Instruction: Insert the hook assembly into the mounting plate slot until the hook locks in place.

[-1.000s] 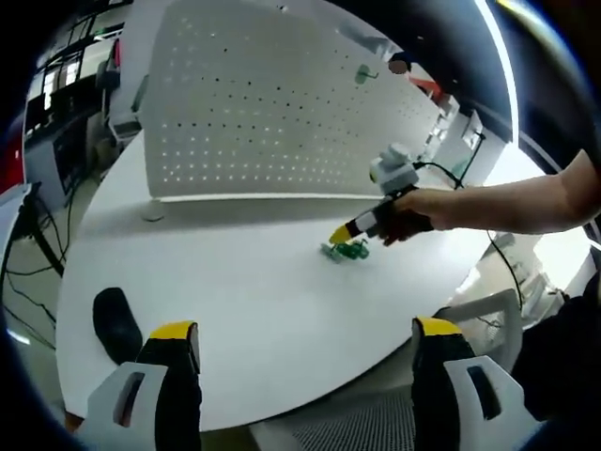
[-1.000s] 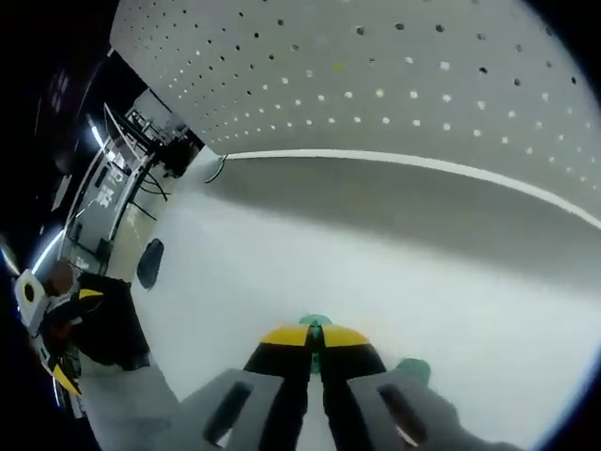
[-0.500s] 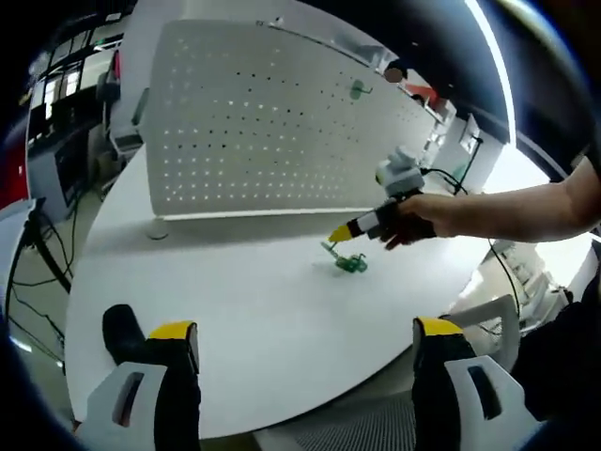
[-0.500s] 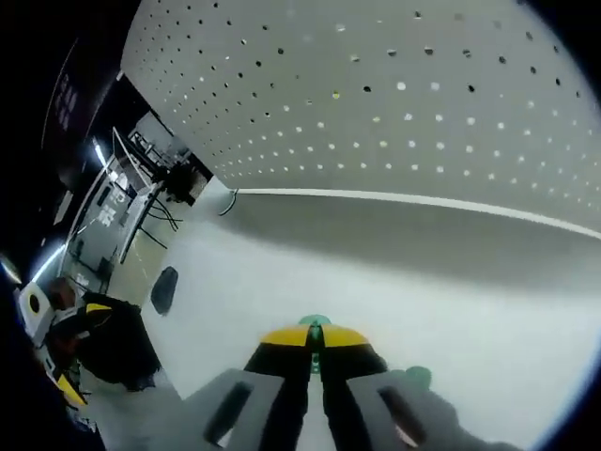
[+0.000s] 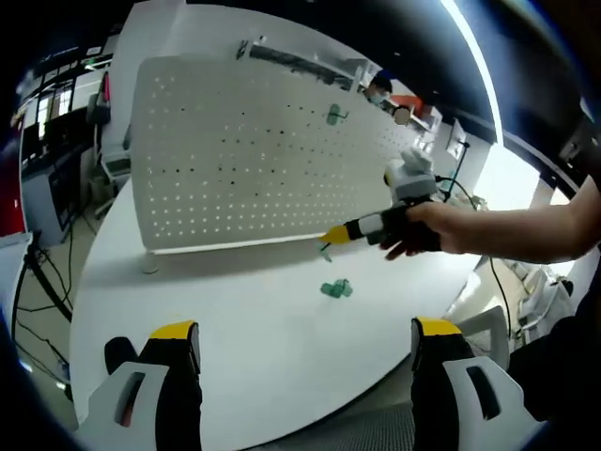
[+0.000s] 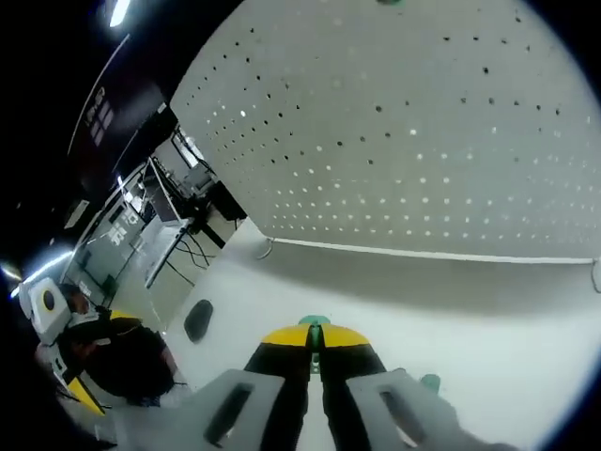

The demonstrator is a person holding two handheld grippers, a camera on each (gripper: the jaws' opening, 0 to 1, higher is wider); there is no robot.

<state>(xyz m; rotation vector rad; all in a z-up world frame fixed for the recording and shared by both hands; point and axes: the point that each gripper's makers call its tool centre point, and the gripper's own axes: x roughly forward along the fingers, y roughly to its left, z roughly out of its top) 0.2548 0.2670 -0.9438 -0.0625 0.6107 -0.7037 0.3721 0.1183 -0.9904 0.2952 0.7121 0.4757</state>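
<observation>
A white pegboard mounting plate (image 5: 254, 150) stands upright at the back of the round white table (image 5: 235, 319). In the left gripper view a hand holds my right gripper (image 5: 336, 236) in the air just before the plate's lower edge. It is shut on a small green hook piece (image 5: 326, 249). In the right gripper view the green hook (image 6: 315, 324) sticks out between the shut yellow-tipped jaws, facing the pegboard (image 6: 423, 141). My left gripper (image 5: 305, 343) hangs open over the table's near edge, holding nothing. Another green hook (image 5: 335, 115) hangs high on the plate.
Loose green pieces (image 5: 335, 288) lie on the table below the right gripper, and one green piece (image 6: 430, 382) lies beside its jaws. A black oval object (image 5: 117, 352) lies at the near left. Desks and cables stand beyond the table's left edge. A person in dark clothing (image 6: 113, 362) sits left.
My right gripper has lifted the green hook off the table and carried it up toward the pegboard, leaving green pieces behind. The left gripper's view has tilted upward, jaws still open.
</observation>
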